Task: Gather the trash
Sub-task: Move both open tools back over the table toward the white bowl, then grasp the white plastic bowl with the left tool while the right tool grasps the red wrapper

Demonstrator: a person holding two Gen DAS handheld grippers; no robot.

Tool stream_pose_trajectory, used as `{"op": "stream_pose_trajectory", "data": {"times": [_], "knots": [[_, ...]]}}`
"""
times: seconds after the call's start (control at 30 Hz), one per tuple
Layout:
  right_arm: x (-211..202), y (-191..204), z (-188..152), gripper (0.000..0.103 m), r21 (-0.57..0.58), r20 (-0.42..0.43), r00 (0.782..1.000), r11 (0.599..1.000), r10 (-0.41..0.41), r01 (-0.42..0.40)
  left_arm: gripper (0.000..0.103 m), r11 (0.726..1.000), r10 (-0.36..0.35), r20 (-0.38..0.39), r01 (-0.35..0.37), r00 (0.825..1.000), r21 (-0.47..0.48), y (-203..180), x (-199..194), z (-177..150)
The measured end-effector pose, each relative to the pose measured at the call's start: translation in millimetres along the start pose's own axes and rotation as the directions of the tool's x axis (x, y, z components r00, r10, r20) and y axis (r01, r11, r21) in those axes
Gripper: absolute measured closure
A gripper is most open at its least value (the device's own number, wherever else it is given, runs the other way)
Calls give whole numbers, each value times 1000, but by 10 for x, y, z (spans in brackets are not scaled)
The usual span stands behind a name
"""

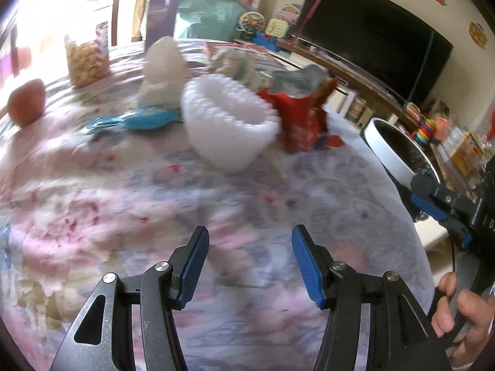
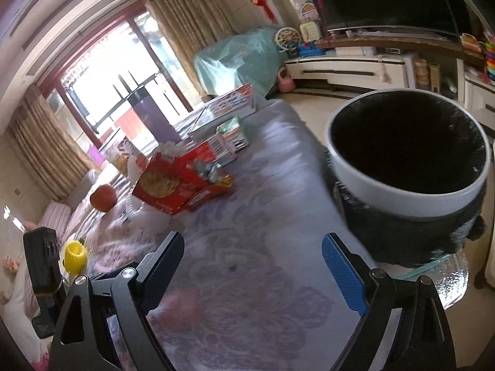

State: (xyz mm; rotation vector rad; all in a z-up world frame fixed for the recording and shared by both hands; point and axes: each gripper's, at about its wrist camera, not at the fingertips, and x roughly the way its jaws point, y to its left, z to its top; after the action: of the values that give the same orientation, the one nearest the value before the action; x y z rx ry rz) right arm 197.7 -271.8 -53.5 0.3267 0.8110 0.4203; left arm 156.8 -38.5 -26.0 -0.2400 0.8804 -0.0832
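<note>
My left gripper (image 1: pixel 250 239) is open and empty above the flowered tablecloth (image 1: pixel 154 204). Ahead of it lie a white ribbed foam sleeve (image 1: pixel 227 123), a torn red snack wrapper (image 1: pixel 301 114), a blue wrapper (image 1: pixel 139 120) and a crumpled white tissue (image 1: pixel 162 61). My right gripper (image 2: pixel 252 247) is open and empty; it also shows at the right edge of the left wrist view (image 1: pixel 433 207). In the right wrist view the black-lined white bin (image 2: pixel 405 160) stands at the table's right edge, and a red cracker box (image 2: pixel 176 182) lies ahead on the left.
An apple (image 1: pixel 26 102), a jar of snacks (image 1: pixel 86 58) and a purple flask (image 1: pixel 162 9) stand at the back of the table. A small green-white carton (image 2: pixel 232 136) and a flat printed box (image 2: pixel 225 105) lie beyond the red box. A yellow ribbed object (image 2: pixel 74 255) sits at the left.
</note>
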Motion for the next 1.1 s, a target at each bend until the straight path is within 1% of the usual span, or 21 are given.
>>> {"op": "stream_pose_trajectory", "data": {"times": [0.27, 0.43, 0.5, 0.6, 0.67, 0.77, 0.8, 0.87, 0.9, 0.97, 1.1], "knots": [[119, 109, 1, 11, -17, -11, 1000, 1000, 4, -5, 46, 999, -1, 22, 1, 1000, -37, 105, -108, 57], [167, 142, 11, 11, -17, -11, 1000, 1000, 10, -10, 44, 999, -26, 28, 27, 999, -47, 103, 67, 239], [185, 143, 13, 11, -15, -14, 1000, 1000, 12, -13, 43, 999, -35, 35, 36, 999, -38, 92, 135, 331], [213, 153, 14, 11, -14, -18, 1000, 1000, 15, -15, 43, 999, -28, 48, 29, 998, -23, 93, 250, 420], [231, 167, 17, 11, -16, -20, 1000, 1000, 19, -19, 43, 999, -25, 47, 26, 999, -36, 122, 334, 475], [266, 203, 23, 11, -22, -24, 999, 999, 24, -25, 46, 998, -22, 58, 25, 998, -52, 189, 445, 550], [277, 217, 27, 11, -25, -26, 999, 999, 27, -28, 60, 998, -25, 67, 29, 997, -50, 200, 458, 564], [302, 249, 42, 11, -33, -28, 999, 999, 36, -37, 83, 998, -42, 64, 45, 997, -45, 232, 501, 593], [319, 272, 50, 11, -37, -29, 999, 998, 42, -43, 89, 997, -51, 65, 54, 997, -49, 261, 514, 597], [363, 339, 73, 12, -52, -28, 998, 997, 55, -56, 100, 997, -52, 67, 55, 996, -48, 307, 510, 572], [462, 538, 148, 12, -109, -22, 997, 991, 76, -78, 103, 998, -42, 72, 45, 997, -46, 432, 431, 501]]}}
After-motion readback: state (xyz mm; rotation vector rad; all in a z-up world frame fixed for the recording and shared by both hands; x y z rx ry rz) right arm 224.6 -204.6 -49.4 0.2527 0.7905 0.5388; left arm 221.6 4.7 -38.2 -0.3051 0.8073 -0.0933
